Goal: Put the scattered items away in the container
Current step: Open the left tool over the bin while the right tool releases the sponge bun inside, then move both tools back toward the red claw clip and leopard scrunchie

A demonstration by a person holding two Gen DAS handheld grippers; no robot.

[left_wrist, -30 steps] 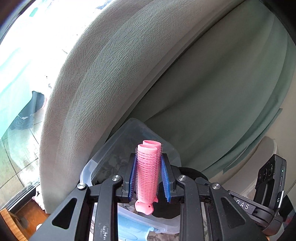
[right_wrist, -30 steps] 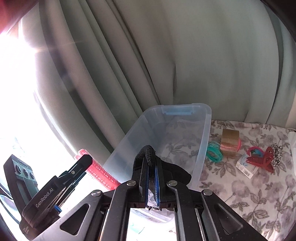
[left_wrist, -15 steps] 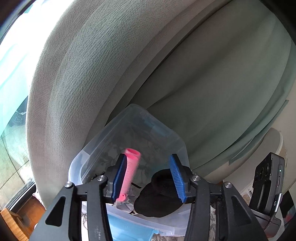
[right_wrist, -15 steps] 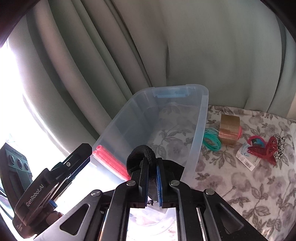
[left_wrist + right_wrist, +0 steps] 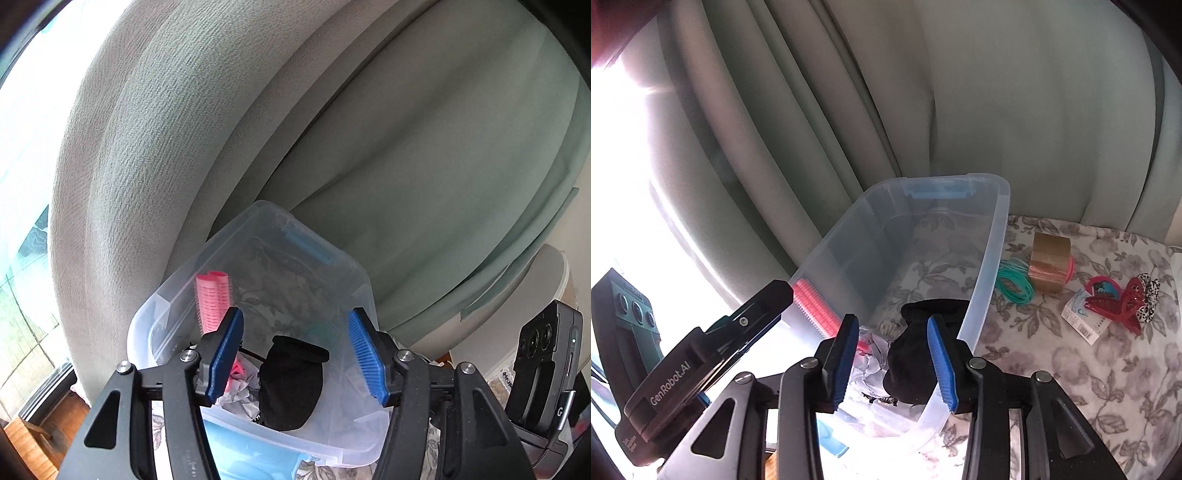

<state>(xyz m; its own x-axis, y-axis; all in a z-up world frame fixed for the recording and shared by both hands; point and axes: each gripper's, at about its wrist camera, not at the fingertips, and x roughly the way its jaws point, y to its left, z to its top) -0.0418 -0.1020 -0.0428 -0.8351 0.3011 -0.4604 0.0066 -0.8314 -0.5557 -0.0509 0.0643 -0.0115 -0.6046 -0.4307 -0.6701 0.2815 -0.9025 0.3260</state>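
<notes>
Left view: left gripper (image 5: 295, 354) jaws just opened, nothing pinched; pink rollers (image 5: 211, 301) leaning inside clear bin (image 5: 364, 284) beside black pouch (image 5: 290, 384)
Right view: right gripper (image 5: 892, 362) jaws just spread, pouch (image 5: 916, 354) loose in bin (image 5: 991, 236); tape roll (image 5: 1049, 262), green bands (image 5: 1014, 284), red clip (image 5: 1115, 304) out on floral cloth (image 5: 1089, 369)

Left gripper (image 5: 295, 354) and right gripper (image 5: 892, 363) (both angled downward) have just been opening.

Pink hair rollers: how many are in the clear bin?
2. The pink rollers lie side by side, touching, against the left wall of the bin, their lower ends hidden behind the left gripper. More could be hidden under the black cloth.
</notes>
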